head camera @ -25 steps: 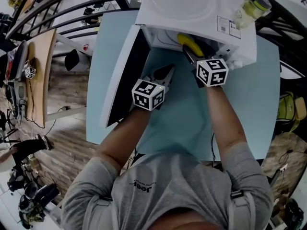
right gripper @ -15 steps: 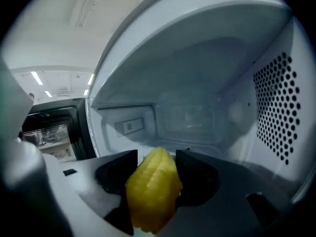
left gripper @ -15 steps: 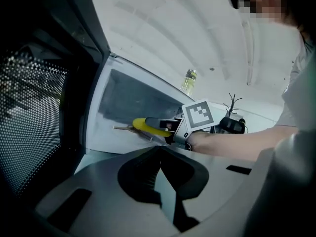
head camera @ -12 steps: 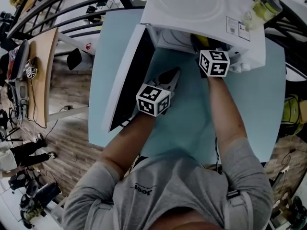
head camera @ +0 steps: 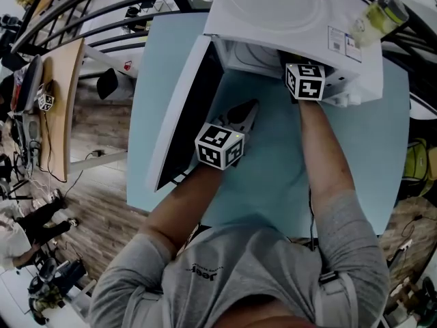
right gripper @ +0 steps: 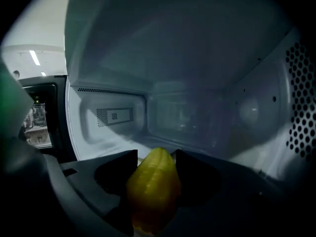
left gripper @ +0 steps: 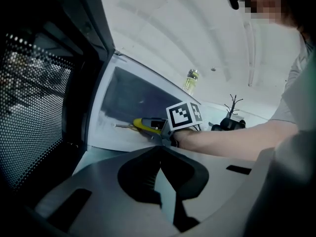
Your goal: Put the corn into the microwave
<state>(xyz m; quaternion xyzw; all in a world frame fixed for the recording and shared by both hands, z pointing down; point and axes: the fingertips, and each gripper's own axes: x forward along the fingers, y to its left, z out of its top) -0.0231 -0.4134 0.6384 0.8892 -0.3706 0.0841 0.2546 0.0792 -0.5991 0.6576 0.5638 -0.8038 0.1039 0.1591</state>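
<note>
Two grippers in play here, and only one of them has anything in it; the right gripper (right gripper: 156, 155) has its jaws spread fairly wide but pressed onto either side of the corn (right gripper: 152, 189), a yellow cob pointing tip-first into the microwave (head camera: 273, 12). From the right gripper view you're looking straight into the white cavity (right gripper: 192, 107), with a vent grille on the left wall and perforated holes on the right; the corn sits at the front of that opening, above the cavity floor; can't tell if it's touching the floor or not.

From the head view the right jaws are tucked under the microwave's top edge, so only the marker cube (head camera: 304, 80) and the forearm show; the left gripper view catches the yellow cob poking in past the opening.

The left gripper (left gripper: 161, 167) is empty, jaws pinched together at the tips with nothing between them; it hangs over the light blue table (head camera: 273, 169), just in front of the microwave and beside the door (head camera: 181, 108), which is swung wide open to the left; not touching the door as far as I can see.

There's also a clear bottle (head camera: 379, 12) with yellowish stuff inside standing on top of the microwave at its right corner, well clear of both grippers.
</note>
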